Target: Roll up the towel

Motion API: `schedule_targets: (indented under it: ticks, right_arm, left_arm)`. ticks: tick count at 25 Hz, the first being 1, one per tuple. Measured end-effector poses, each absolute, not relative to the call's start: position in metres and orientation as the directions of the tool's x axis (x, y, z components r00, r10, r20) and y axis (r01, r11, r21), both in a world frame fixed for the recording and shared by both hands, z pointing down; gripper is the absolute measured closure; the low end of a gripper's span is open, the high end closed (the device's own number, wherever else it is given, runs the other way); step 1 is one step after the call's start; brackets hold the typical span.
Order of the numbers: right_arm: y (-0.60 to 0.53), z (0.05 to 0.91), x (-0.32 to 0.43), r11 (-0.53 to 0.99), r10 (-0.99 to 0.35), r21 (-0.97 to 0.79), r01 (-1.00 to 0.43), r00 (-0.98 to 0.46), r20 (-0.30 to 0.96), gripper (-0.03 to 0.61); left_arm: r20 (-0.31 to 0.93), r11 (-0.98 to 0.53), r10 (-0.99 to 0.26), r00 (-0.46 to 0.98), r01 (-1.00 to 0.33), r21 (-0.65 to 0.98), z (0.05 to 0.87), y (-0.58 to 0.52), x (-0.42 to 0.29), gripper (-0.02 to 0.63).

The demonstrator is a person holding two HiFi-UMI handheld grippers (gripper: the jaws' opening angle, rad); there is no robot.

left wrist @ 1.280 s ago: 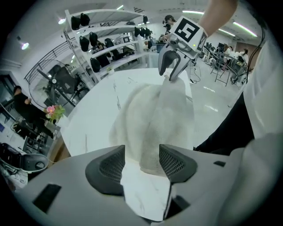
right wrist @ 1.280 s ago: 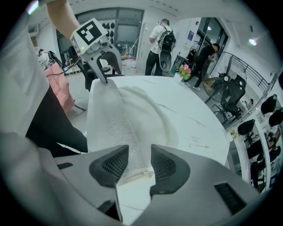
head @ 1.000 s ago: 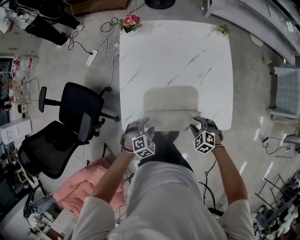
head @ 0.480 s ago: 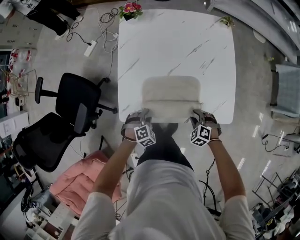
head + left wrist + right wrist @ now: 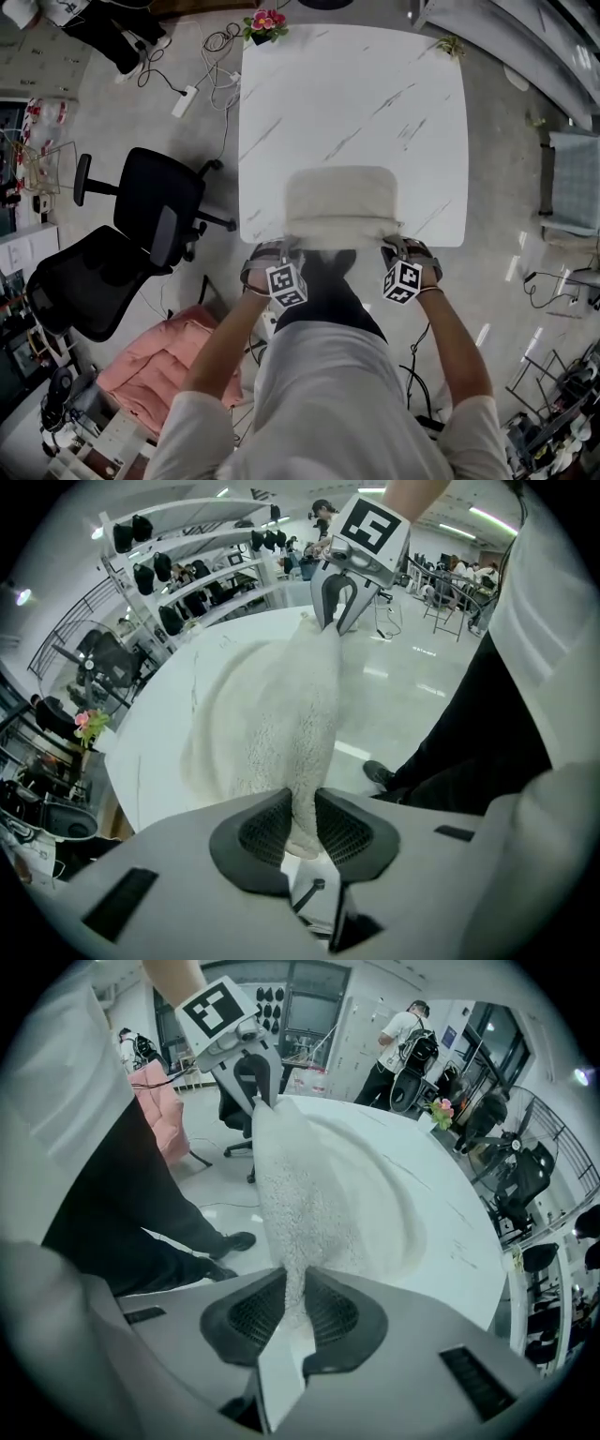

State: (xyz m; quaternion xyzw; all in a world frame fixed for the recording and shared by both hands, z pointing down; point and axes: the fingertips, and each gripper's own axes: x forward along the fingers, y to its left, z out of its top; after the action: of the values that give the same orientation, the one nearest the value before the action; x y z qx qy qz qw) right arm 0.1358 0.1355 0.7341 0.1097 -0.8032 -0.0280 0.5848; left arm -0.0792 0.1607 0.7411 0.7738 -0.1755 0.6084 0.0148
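A cream fluffy towel [image 5: 340,202] lies folded at the near edge of the white marble table [image 5: 356,103]. My left gripper [image 5: 279,251] is shut on the towel's near left corner. My right gripper [image 5: 398,248] is shut on its near right corner. Both pairs of jaws have just been closing with the towel's edge between them. In the left gripper view the pads [image 5: 267,825] squeeze the towel [image 5: 281,705], and its raised edge runs across to the right gripper [image 5: 339,611]. The right gripper view shows the same pinch [image 5: 292,1305] on the towel [image 5: 319,1194], with the left gripper [image 5: 251,1082] at the far end.
Two black office chairs [image 5: 150,216] stand left of the table, with a pink cushion [image 5: 155,366] on the floor near them. A flower pot [image 5: 265,21] and a small plant [image 5: 452,44] sit at the table's far corners. Cables [image 5: 211,56] trail over the floor.
Both grippers dropped onto the towel's near corners and went from open to shut on them. The near edge now stands pinched up between the two.
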Motion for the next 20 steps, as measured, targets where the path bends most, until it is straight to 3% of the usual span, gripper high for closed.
schedule_targets:
  ticks: [9,14,17,20]
  right_arm:
    - [0.163,0.727,0.136,0.988,-0.002,-0.045,-0.148,-0.305,0.952,0.505]
    - [0.14,0.718,0.135,0.978,0.094,-0.144,-0.15,-0.3,0.949,0.502]
    - [0.123,0.712,0.133,0.971,0.133,-0.186,-0.152,-0.3,0.944,0.499]
    - [0.101,0.707,0.129,0.971,0.117,-0.174,-0.164,-0.306,0.945,0.497]
  left_arm:
    - [0.965,-0.964,-0.075,0.252,-0.265,-0.006,0.732,0.186,-0.079,0.523]
    - [0.953,-0.958,0.104,0.283,-0.228,0.172,0.72,0.175,-0.078,0.522]
    - [0.936,-0.944,0.195,0.292,-0.202,0.26,0.714,0.162,-0.078,0.52]
    - [0.933,-0.942,0.202,0.297,-0.202,0.268,0.709,0.14,-0.081,0.518]
